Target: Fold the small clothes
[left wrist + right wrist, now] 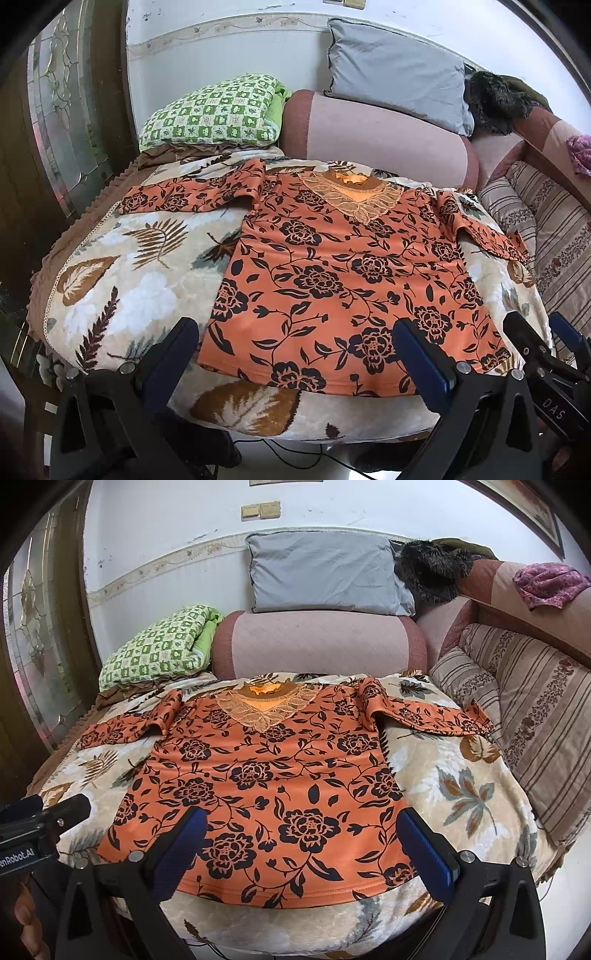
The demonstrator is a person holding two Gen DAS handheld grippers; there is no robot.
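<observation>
Leaf-patterned blanket [122,291] carries the orange floral top [266,775] spread flat at frame centre, unfolded; both left gripper [295,354] and right gripper [301,843] hover empty, fingers released; next: grasping a sleeve.

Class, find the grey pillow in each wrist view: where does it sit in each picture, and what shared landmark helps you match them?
Left wrist view: the grey pillow sits upper right of centre, leaning on the wall.
Right wrist view: the grey pillow sits top centre, on the pink sofa arm.
Shared landmark: the orange floral shirt's lace neckline, in front of the pillow.
</observation>
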